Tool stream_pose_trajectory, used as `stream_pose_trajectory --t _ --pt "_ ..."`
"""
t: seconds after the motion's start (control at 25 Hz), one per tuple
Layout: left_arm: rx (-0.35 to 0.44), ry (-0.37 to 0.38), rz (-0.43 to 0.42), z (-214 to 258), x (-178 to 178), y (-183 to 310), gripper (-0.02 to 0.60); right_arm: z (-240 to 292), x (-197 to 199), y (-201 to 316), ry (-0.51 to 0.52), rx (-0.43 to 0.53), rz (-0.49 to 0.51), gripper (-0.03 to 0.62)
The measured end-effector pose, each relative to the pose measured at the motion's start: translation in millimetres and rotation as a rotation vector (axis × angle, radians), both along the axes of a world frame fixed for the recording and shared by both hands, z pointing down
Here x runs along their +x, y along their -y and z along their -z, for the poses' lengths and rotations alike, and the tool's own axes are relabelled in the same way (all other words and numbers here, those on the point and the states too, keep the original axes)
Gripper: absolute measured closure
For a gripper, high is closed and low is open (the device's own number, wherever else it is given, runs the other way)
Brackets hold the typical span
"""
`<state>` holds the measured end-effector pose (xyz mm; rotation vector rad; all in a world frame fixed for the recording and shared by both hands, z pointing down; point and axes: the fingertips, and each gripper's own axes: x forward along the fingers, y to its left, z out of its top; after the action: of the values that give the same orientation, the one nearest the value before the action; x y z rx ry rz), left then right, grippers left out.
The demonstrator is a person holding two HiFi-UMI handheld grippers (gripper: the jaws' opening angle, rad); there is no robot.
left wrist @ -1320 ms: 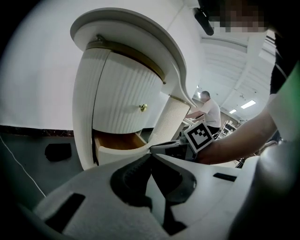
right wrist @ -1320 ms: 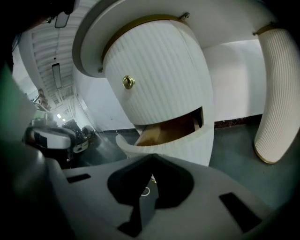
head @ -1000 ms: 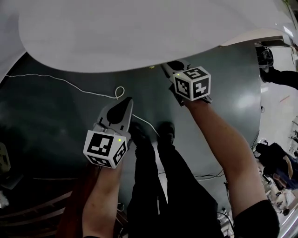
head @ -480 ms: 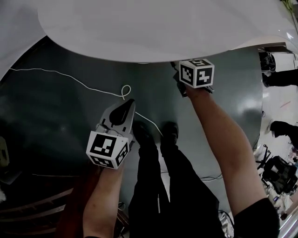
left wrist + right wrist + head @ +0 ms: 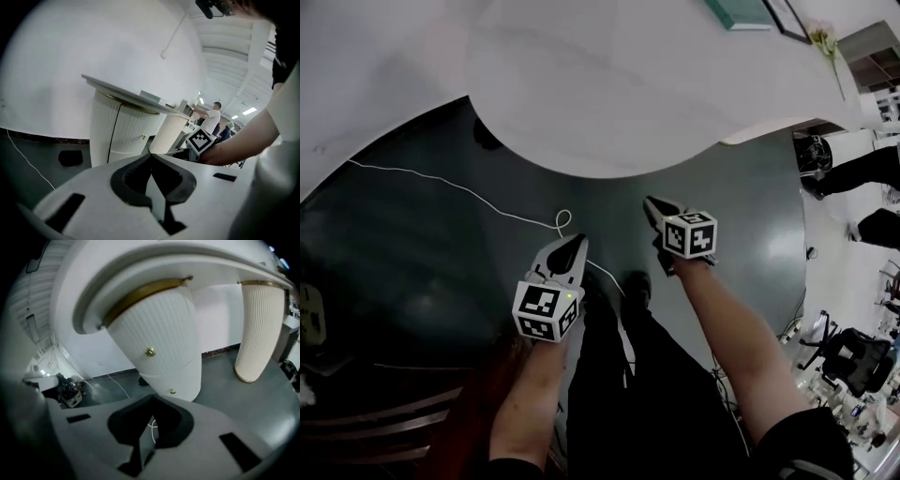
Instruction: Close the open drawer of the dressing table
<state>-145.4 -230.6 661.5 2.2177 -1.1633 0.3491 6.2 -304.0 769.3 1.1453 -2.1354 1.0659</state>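
The white dressing table [image 5: 609, 103] fills the top of the head view. Its ribbed pedestal [image 5: 164, 338] carries two drawer fronts, each with a brass knob: the upper knob [image 5: 150, 351] and the lower knob [image 5: 172, 391]. A small step shows between the two fronts; how far either stands out I cannot tell. My right gripper [image 5: 152, 398] is shut and empty, pointing at the pedestal from a short way off. My left gripper [image 5: 151, 155] is also shut and empty. In the head view, the left gripper [image 5: 578, 240] and right gripper [image 5: 649, 201] hang over the dark floor, short of the tabletop's edge.
A second ribbed leg [image 5: 258, 333] stands to the right. A white cable [image 5: 441, 183] with a loop runs across the dark floor, and a black object [image 5: 70, 158] lies by the wall. People and office chairs [image 5: 848, 356] are at the far right. My legs and shoes [image 5: 637, 281] are below the grippers.
The right gripper has drawn back from under the tabletop's edge. Both grippers now sit lower and closer together in the head view, and more of the tabletop shows.
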Motion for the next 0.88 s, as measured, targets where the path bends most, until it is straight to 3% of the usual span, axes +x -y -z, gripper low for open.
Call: stream_pose_trajectory --t 0.2,0.32,0.6,0.88 --pt "0.010 -0.023 -0.031 86 1 -36 0.572 100 20 -65 0.131 -0.029 -0.089 0.588" --pt "0.031 -0.022 -0.068 124 -1 -54 0.572 162 14 -89 0.198 0.026 -0.097 0.588" --pt "0.092 -0.008 -0.071 179 -15 -61 0.572 263 -8 -119 0.215 0.168 0.042 0.589" --pt "0.163 -0.036 0.006 241 -8 -59 0.572 335 3 -112 0.203 0.324 0.153 0.589"
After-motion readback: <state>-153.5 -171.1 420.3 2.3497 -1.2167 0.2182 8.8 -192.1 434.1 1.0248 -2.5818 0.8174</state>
